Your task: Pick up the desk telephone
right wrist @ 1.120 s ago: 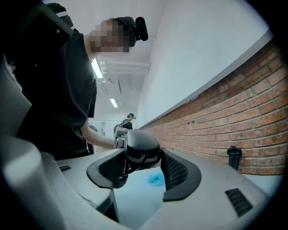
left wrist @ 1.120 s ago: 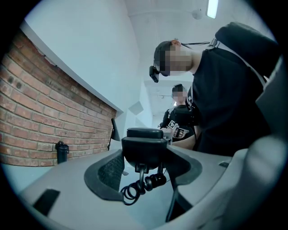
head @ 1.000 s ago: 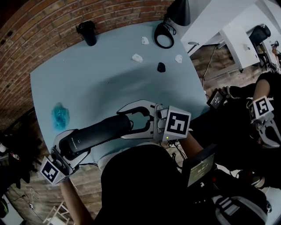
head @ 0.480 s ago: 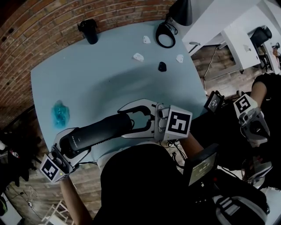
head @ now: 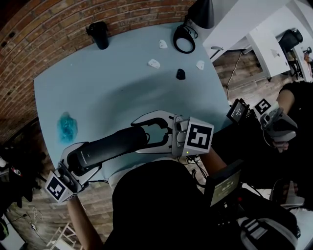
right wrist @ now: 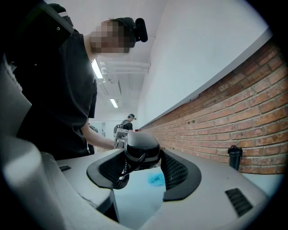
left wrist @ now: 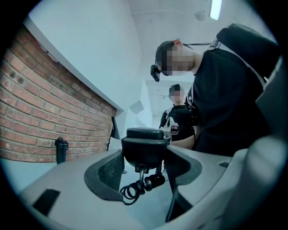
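Black handset point(head: 110, 146) spans left gripper point(head: 79, 159) and right gripper point(head: 140, 135) above table point(head: 112, 83), bottle point(head: 98, 35) beyond.

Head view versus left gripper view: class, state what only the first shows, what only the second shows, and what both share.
Only the head view shows the blue crumpled thing lying on the table and the small white pieces near its far edge. Only the left gripper view shows a ceiling light and the white wall. Both show the telephone handset gripped in the left claw, the black bottle and the brick wall.
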